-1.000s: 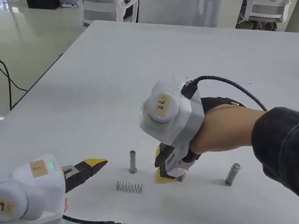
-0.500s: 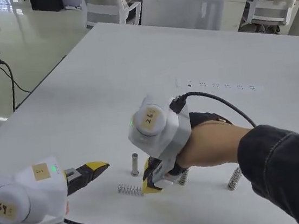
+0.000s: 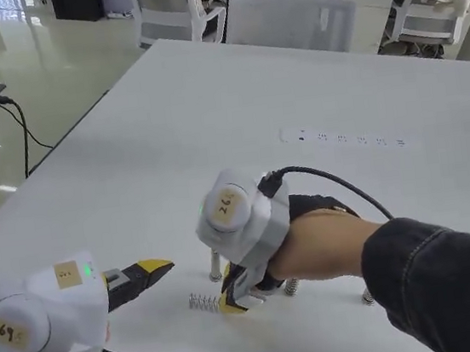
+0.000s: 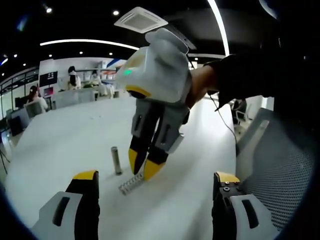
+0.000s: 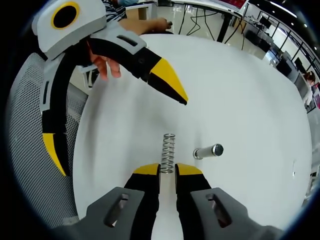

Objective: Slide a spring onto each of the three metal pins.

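Clamping right tool [image 5: 168, 170] on near end of lying spring [image 5: 168, 147], for lifting onto 1 bare pin [image 5: 209, 150] just beyond its tips; holding left tool [image 3: 184, 320] spread wide, clear.

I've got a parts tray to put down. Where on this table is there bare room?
Bare: the table beyond the right claw, out to the row of small marks and past it; also the stretch left of the upright pin in the head view. Crowded: the near edge, where the left claw, right claw, pin and loose spring sit close together.
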The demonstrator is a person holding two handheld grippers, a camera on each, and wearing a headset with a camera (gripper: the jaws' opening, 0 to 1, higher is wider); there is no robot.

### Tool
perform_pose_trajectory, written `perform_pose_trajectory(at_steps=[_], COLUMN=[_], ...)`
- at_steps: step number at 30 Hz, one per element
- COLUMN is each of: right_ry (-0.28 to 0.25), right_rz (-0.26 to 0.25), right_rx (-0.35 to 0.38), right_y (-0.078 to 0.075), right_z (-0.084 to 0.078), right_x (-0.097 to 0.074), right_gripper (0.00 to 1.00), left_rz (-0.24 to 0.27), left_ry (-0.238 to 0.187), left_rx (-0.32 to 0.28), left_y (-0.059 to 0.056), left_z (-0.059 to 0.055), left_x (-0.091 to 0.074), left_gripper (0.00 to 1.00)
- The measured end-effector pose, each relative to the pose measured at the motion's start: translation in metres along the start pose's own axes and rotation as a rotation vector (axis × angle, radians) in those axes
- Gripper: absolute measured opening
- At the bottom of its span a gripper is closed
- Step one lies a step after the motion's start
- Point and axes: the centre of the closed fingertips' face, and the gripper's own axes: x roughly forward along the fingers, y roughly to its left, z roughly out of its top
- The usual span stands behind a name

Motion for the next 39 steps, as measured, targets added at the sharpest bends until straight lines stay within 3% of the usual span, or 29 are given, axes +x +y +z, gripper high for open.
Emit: perform_pose_trajectory(at_steps=[7,22,39], right_ry=[0.02,0.007,-0.009], right_rz=[-0.009,-0.015,-0.025], right_rx=[0.002,0.018,-0.004], right_y=[0.0,0.002,0.01], right_z=[-0.005,-0.003,-0.004], right_x=[0.006,0.005,-0.027], right_gripper=[0.08,0.08,0.07], left_rz=[-0.004,-0.003,-0.014], left_ry=[-0.003,0.002,0.006], left_rx=[0.003,0.003,0.012], left_y=[-0.002,-0.001,-0.004], left_z=[0.002,0.0,0.001], left_x=[0.001,0.001,0.002], left_gripper=[0.91,0.9,0.85])
